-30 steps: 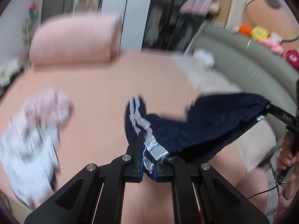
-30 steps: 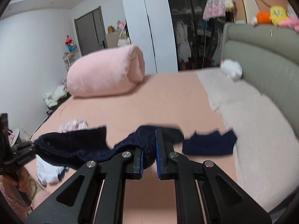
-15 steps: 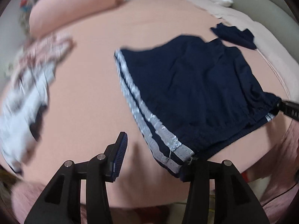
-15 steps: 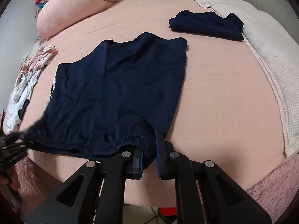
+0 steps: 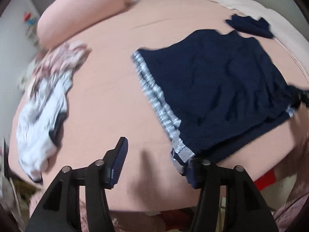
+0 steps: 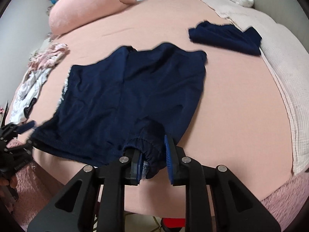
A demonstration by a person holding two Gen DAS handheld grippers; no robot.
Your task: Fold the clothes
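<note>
Navy shorts [image 5: 218,92] with silver side stripes lie spread flat on the pink bed sheet [image 5: 115,81], waistband toward the bed's near edge. My left gripper [image 5: 156,164] is open wide and still opening. The striped waistband corner rests against its right finger, and nothing is between the pads. In the right wrist view the shorts [image 6: 131,89] reach down to my right gripper [image 6: 153,162]. Its jaws are a little apart and opening. The bunched waistband corner sits loosely between the pads.
A folded navy garment [image 6: 226,36] lies at the far right beside a cream blanket [image 6: 280,77]. A heap of white and pink clothes [image 5: 44,106] is at the left. A rolled pink duvet [image 6: 90,7] is at the back. The bed's edge runs just under both grippers.
Both grippers came down with the shorts, which now lie flat on the bed. The left gripper opened and let go of the striped corner. The right jaws have parted slightly.
</note>
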